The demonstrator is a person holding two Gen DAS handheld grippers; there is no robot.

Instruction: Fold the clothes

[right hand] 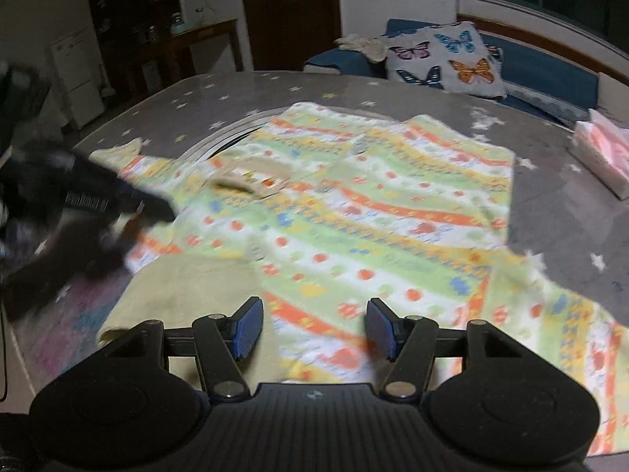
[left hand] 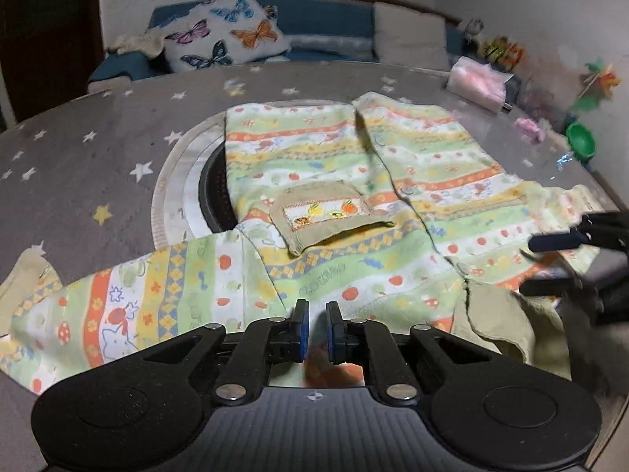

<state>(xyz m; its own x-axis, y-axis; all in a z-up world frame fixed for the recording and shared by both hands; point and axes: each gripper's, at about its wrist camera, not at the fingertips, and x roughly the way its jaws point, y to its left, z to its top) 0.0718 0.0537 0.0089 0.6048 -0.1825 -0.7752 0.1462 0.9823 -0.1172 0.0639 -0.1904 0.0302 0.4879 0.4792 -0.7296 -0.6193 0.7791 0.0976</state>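
Shirt [left hand: 354,204] with coloured stripes lies spread flat on the grey star-printed table [left hand: 98,149], in front of both grippers and under their tips. Left gripper [left hand: 316,314] has its jaws nearly together, with only a thin gap and no cloth pinched. Right gripper [right hand: 314,326] has its jaws wide apart above the shirt, holding nothing. A butterfly pillow [left hand: 228,35] sits beyond the table.
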